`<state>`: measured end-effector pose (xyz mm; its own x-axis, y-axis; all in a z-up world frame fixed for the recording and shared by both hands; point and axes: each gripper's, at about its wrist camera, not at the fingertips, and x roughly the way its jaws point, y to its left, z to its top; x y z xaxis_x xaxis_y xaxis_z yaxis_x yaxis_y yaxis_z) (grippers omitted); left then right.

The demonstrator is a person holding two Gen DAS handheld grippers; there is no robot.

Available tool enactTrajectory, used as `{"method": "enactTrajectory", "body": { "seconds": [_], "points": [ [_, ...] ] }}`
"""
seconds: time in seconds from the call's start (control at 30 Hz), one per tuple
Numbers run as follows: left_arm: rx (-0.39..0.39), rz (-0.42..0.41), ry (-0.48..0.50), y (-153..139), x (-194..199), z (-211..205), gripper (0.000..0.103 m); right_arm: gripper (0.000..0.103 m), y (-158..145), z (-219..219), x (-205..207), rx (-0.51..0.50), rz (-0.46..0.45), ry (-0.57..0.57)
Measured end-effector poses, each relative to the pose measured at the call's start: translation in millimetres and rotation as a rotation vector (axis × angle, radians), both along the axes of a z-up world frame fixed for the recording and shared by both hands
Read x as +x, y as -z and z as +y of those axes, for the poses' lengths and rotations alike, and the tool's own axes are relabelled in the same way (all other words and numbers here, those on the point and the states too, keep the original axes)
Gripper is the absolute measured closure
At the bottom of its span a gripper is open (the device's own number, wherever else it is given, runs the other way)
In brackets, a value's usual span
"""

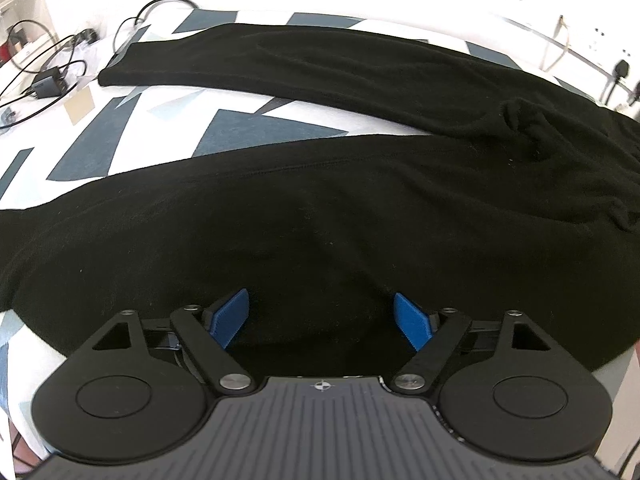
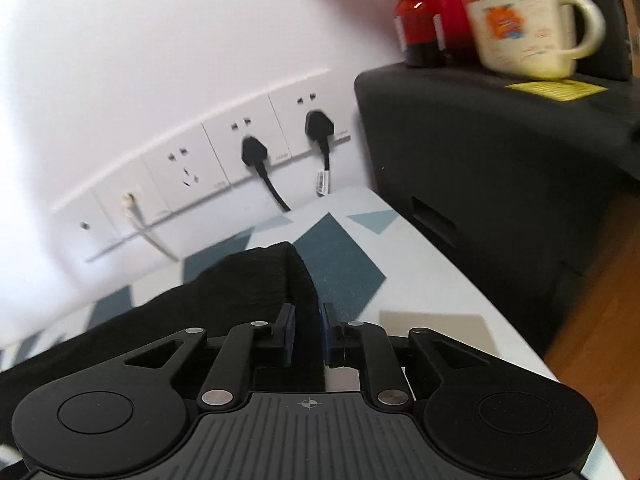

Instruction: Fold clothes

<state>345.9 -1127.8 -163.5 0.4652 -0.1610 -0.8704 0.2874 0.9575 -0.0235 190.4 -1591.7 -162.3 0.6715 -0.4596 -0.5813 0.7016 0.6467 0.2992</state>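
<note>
Black trousers (image 1: 340, 208) lie spread over a table with a white, grey and blue patterned cloth (image 1: 100, 136). One leg (image 1: 280, 64) stretches away to the far left; the other passes under my left gripper (image 1: 321, 314). That gripper hovers over the near leg, open, its blue pads (image 1: 230, 316) wide apart with only fabric below. In the right wrist view, my right gripper (image 2: 307, 334) is shut on the ribbed waistband (image 2: 296, 280) of the trousers, which stands up between the pads.
Cables and a black charger (image 1: 48, 84) lie at the table's far left. A row of wall sockets (image 2: 224, 160) with two black plugs runs behind the table. A black unit (image 2: 500, 160) at the right carries a mug (image 2: 524, 20) and red bottles (image 2: 416, 20).
</note>
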Motion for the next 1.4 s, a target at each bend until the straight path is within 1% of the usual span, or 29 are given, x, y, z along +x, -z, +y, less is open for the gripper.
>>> {"method": "enactTrajectory", "body": {
  "seconds": [0.17, 0.2, 0.27, 0.3, 0.33, 0.4, 0.57, 0.67, 0.83, 1.0, 1.07, 1.1, 1.13, 1.23, 1.33, 1.4],
  "points": [
    [-0.056, 0.005, 0.020, -1.1, 0.2, 10.6, 0.022, 0.090, -0.6, 38.6, -42.8, -0.024, 0.050, -0.106],
    [-0.069, 0.006, 0.019, -1.4, 0.7, 12.6, 0.022, 0.090, 3.3, 50.8, -44.3, -0.036, 0.074, -0.133],
    [-0.080, 0.009, 0.024, -1.4, 1.4, 14.8, 0.022, 0.089, 9.5, 67.7, -44.7, -0.044, 0.091, -0.162],
    [-0.072, 0.009, 0.036, -1.1, 1.4, 14.1, 0.022, 0.088, 11.1, 72.5, -43.0, -0.050, 0.094, -0.161],
    [-0.059, 0.008, 0.051, -0.6, 1.3, 12.9, 0.022, 0.082, 12.6, 77.3, -41.4, -0.055, 0.098, -0.161],
    [-0.034, 0.004, 0.080, 0.3, 0.4, 10.3, 0.022, 0.076, 15.2, 83.0, -35.0, -0.058, 0.119, -0.154],
    [0.000, -0.014, 0.133, 3.1, -2.6, 7.2, 0.020, 0.075, 18.4, 89.3, -28.8, -0.069, 0.194, -0.113],
    [-0.004, -0.013, 0.146, 3.2, -1.8, 10.4, 0.020, 0.075, 19.5, 93.0, -27.9, -0.073, 0.228, -0.092],
    [-0.016, -0.016, 0.147, 3.5, -1.4, 16.2, 0.019, 0.074, 22.6, 100.9, -32.1, -0.079, 0.221, -0.086],
    [-0.005, -0.012, 0.159, 2.7, -1.8, 13.6, 0.018, 0.074, 25.6, 108.7, -36.2, -0.084, 0.214, -0.080],
    [0.003, -0.011, 0.164, 2.7, -1.6, 13.0, 0.018, 0.075, 27.0, 106.4, -36.3, -0.071, 0.201, -0.064],
    [0.007, -0.011, 0.168, 2.8, -1.7, 12.5, 0.017, 0.081, 27.7, 104.1, -36.1, -0.061, 0.192, -0.054],
    [0.010, -0.011, 0.172, 3.0, -1.8, 12.2, 0.017, 0.094, 27.1, 102.3, -36.5, -0.058, 0.181, -0.042],
    [0.011, -0.007, 0.179, 3.2, -0.9, 12.9, 0.017, 0.096, 18.9, 98.9, -41.5, -0.077, 0.139, 0.002],
    [0.011, -0.006, 0.184, 3.5, 0.1, 13.8, 0.016, 0.097, 7.8, 90.7, -54.4, -0.068, 0.069, 0.080],
    [0.012, -0.006, 0.190, 3.7, 0.6, 14.5, 0.016, 0.097, 1.4, 84.9, -64.0, -0.042, 0.027, 0.125]
  ]
}}
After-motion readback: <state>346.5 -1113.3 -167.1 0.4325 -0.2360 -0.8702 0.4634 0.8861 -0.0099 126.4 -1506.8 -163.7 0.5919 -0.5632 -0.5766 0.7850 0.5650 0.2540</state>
